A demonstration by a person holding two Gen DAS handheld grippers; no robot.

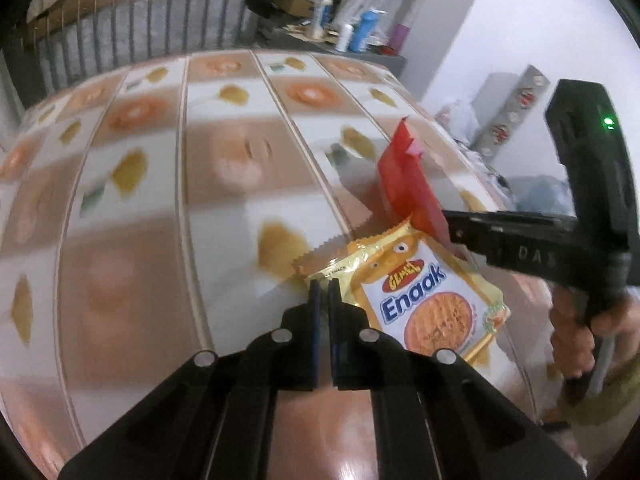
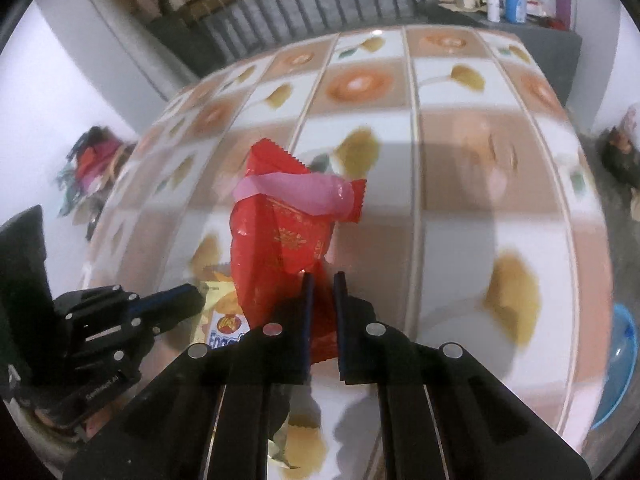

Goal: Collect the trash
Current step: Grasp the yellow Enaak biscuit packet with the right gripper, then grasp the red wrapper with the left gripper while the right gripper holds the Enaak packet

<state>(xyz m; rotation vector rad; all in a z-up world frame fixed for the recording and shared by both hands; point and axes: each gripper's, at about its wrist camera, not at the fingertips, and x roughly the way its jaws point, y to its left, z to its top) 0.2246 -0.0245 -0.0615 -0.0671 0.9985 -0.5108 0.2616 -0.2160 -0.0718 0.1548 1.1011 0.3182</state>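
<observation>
A yellow "Enaak" snack packet [image 1: 432, 300] is pinched at its left edge by my left gripper [image 1: 323, 286], which is shut on it just above the table. The packet also shows in the right wrist view [image 2: 218, 312], partly hidden. My right gripper [image 2: 323, 280] is shut on a red wrapper [image 2: 280, 236] with a pink strip [image 2: 304, 192] across its top. In the left wrist view the red wrapper [image 1: 408, 184] stands upright from the right gripper [image 1: 448, 228], right above the yellow packet. The left gripper [image 2: 192, 294] shows at left in the right wrist view.
The table [image 1: 160, 200] has a glossy cloth with orange and yellow flower squares. A blue bowl [image 2: 620, 360] sits at its right edge. Bottles [image 1: 360, 32] stand on a far counter. A clutter pile [image 2: 92, 172] lies on the floor at left.
</observation>
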